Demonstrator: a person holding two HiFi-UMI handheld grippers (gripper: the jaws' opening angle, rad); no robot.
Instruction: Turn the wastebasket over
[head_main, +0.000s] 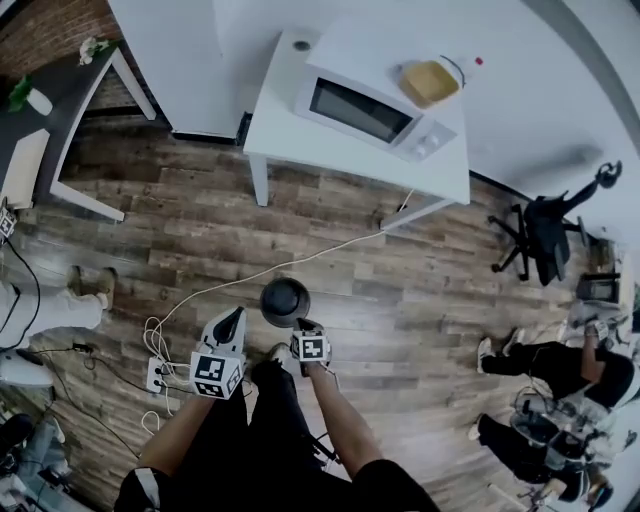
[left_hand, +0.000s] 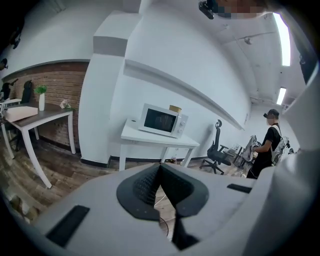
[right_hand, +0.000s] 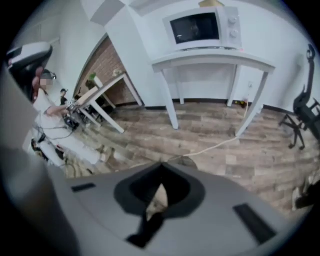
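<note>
Nearest, both grippers are held up in front of the person, above the floor. The left gripper (head_main: 233, 318) has its fingers (left_hand: 145, 185) clenched together with nothing between them. The right gripper (head_main: 304, 328) is likewise closed and empty, and only a sliver of floor shows behind its tips.

Just beyond the right gripper, and apart from both, the wastebasket (head_main: 285, 300) stands on the wood floor (head_main: 400, 300). It is a small, dark, round bin. From above it shows a glossy closed face, not a hollow, so it may already stand mouth down, though that is not certain. In the right gripper view only its rim edge (right_hand: 186, 161) peeks past the fingertips.

It looks light and stiff, likely thin plastic or metal, with a smooth curved wall that closed fingers would slide off. The rim is the better hold, one finger inside and one outside, with the other gripper steadying the far wall.

A white cable (head_main: 300, 262) runs behind it toward the far worktop (head_main: 300, 140), which carries a microwave (head_main: 370, 112).
</note>
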